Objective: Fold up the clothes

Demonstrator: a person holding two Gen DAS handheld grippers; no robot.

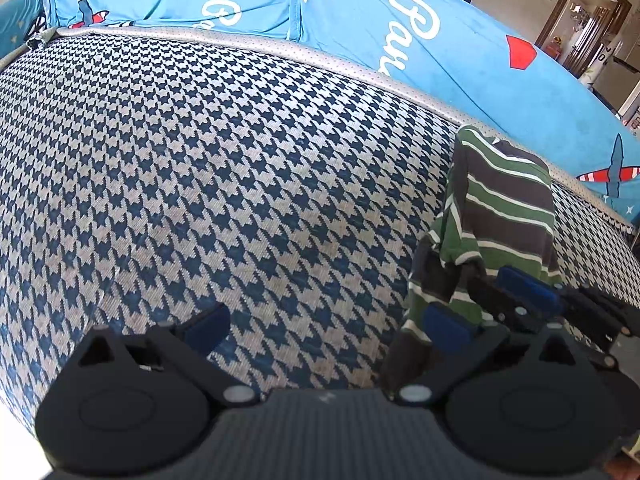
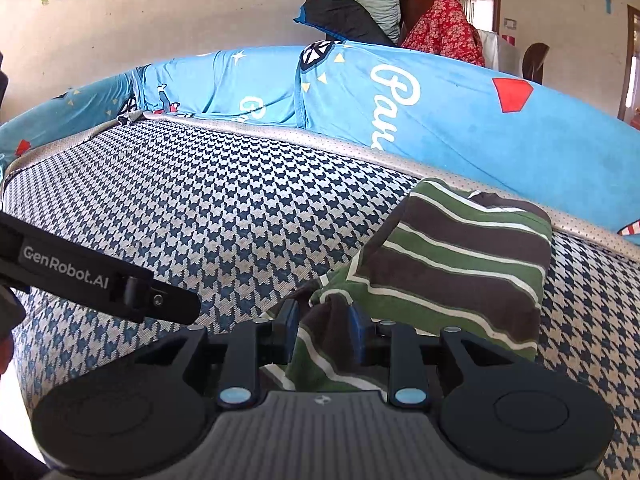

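Striped garment [image 2: 460, 264], banded in green, brown and white, bunched and partly folded on houndstooth cushion [image 2: 224, 216], toward right side of seat, near pale piped seam at foot of blue backrest cover [image 2: 460, 128]. Lower corner of fabric drawn forward and pinched between blue pads [image 2: 354, 334] of right gripper [image 2: 322, 332], jaws closed onto cloth, folds spilling down below fingers toward gripper body. Same garment [image 1: 504, 216] in left wrist view, hanging in upright ridge with right gripper's blue-padded fingers [image 1: 528, 284] clamped on lower edge. Left gripper [image 1: 328, 326] spread wide, nothing between fingers, only houndstooth weave [image 1: 200, 168] beneath; right-hand pad [image 1: 446, 324] close against garment's hem, whether touching unclear; left-hand pad [image 1: 208, 326] well apart over bare cushion. In right wrist view, black finger of left gripper [image 2: 120, 284] lettered "GenRobot.AI" reaching in from left edge, low over cushion. Backrest cover [image 1: 360, 32] printed with white script, red shapes and yellow triangles. Beyond sofa, red floral cloth [image 2: 444, 28] and dark bundle [image 2: 348, 16] heaped against cream wall [image 2: 180, 12].
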